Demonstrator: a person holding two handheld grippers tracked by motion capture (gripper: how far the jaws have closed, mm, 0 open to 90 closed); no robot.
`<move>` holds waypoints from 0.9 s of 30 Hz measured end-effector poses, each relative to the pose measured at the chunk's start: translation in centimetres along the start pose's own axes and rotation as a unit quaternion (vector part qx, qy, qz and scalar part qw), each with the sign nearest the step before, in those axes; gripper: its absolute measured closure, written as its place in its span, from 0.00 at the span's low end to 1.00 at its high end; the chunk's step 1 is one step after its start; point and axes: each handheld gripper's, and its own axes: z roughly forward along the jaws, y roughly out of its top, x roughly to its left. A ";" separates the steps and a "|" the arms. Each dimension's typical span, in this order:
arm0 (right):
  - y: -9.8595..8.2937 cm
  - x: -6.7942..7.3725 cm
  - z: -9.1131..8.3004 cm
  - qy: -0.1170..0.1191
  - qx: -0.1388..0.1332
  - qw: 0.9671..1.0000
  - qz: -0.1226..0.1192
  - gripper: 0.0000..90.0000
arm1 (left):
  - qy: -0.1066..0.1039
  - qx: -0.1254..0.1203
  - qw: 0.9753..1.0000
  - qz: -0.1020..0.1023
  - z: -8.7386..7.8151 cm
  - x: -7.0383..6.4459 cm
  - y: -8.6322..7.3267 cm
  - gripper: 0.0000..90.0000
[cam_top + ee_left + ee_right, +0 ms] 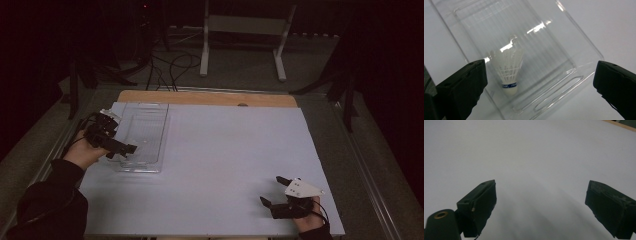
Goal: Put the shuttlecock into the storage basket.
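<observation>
High view: the left gripper (119, 148) hovers over the near left part of the clear tray (150, 107), which lies at the left of the counter (225, 150); the right gripper (272, 192) rests at the near right, fingers spread wide and empty.
Left gripper view: fingers (471, 82) wide apart, holding nothing; the shuttlecock (508, 70) lies inside the tray, cork toward the camera, between the fingers but nearer the left one.
Right gripper view: fingers (482, 200) open over bare counter.
Step advice: likely a pick-up; centre over the cork, descend inside the tray walls, close gently so the skirt isn't crushed.
</observation>
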 end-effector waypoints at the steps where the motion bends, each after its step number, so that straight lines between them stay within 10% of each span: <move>1: 0.0 0.0 0.0 0.000 0.000 1.000 0.000 0.11 | 0.000 0.000 1.000 0.000 0.0 0.0 0.0 0.00; 10: 0.0 0.0 0.0 0.001 0.000 1.000 -0.001 0.11 | -0.016 -0.083 0.996 0.006 -0.2 -0.9 0.7 0.00; 27: 0.0 0.0 0.0 0.001 0.000 1.000 -0.001 0.11 | -0.056 -0.109 0.991 0.047 0.2 -2.6 1.1 0.00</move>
